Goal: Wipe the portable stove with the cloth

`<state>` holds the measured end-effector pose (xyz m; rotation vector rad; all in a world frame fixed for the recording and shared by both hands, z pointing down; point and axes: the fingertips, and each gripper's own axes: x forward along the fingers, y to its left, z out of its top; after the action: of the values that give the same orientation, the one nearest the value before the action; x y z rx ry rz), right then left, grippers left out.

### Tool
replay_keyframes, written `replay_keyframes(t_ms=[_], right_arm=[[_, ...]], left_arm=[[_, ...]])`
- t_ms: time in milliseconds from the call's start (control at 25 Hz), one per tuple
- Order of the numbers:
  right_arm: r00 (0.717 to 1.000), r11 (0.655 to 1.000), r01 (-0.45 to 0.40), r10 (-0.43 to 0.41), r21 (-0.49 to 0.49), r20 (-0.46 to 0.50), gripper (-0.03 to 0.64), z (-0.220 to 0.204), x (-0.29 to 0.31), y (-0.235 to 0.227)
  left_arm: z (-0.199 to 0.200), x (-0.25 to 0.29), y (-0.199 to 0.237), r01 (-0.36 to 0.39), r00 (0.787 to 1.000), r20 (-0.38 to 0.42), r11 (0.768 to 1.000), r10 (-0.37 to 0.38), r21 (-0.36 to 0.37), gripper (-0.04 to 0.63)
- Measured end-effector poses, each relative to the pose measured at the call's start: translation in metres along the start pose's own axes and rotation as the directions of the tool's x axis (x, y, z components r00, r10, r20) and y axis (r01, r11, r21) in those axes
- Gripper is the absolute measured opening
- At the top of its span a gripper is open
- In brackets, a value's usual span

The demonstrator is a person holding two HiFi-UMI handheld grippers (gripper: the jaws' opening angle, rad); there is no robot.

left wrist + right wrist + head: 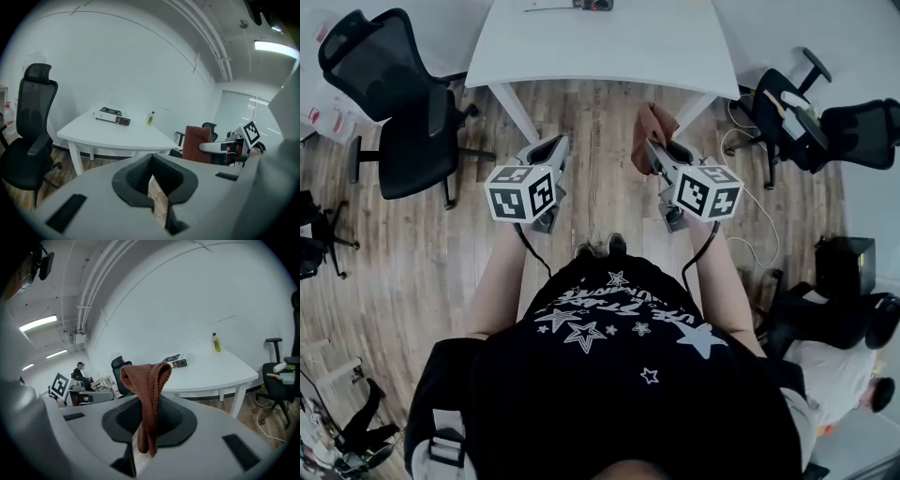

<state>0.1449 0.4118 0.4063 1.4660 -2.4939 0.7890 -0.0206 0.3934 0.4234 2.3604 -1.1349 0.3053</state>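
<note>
A plain white-walled office with a wood plank floor [403, 244]; a black chair [403, 103] stands to the left and another chair [825, 122] to the right of a white worktop [600, 47]. The portable stove [112, 116] sits towards the far side of that worktop, with a small yellow bottle [150, 118] near it, apart from it. The person stands back from the worktop, well apart from the stove, with both tools held out over the floor at about the same height.

The right claw [145, 420] is clamped on the cloth [147, 399], a rust-brown knitted piece that bunches up above the pads and hangs down below them. From the left gripper view the cloth shows as a brown flap at the tip of the other tool. The left claw [151, 176] has its dark pads drawn together, with only a sliver of floor showing through and nothing held in it.
</note>
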Motion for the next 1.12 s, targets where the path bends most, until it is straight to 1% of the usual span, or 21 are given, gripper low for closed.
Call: replay_keyframes(t_ms=[200,480,640,880,1000,1120], right_arm=[[1.000,1.000,0.016,-0.016,-0.016,0.000,0.066,-0.004,0.004,0.011],[0.999,0.999,0.046,-0.046,0.021,0.011,0.067,-0.013,0.007,0.012],[0.998,0.998,0.058,-0.057,0.039,-0.007,0.067,-0.016,0.014,0.005],[0.999,0.998,0.047,-0.047,0.044,-0.013,0.067,-0.004,0.050,-0.020],[1.000,0.998,0.026,-0.025,0.054,-0.006,0.067,0.010,0.081,-0.033],[1.000,0.998,0.001,0.000,0.057,-0.009,0.067,0.031,0.116,-0.050]], left_arm=[[-0.009,-0.006,0.008,0.006,1.000,-0.014,1.000,-0.006,0.003,0.008],[-0.019,-0.014,0.023,0.012,1.000,-0.017,1.000,-0.012,0.003,0.008],[-0.018,-0.013,0.035,0.004,1.000,-0.025,1.000,-0.004,-0.010,0.008],[-0.004,0.007,0.062,-0.037,0.999,-0.022,0.999,0.037,-0.016,0.008],[0.009,0.020,0.082,-0.061,0.998,-0.017,0.998,0.061,-0.016,0.008],[0.026,0.042,0.105,-0.096,0.995,-0.012,0.995,0.095,-0.031,0.008]])
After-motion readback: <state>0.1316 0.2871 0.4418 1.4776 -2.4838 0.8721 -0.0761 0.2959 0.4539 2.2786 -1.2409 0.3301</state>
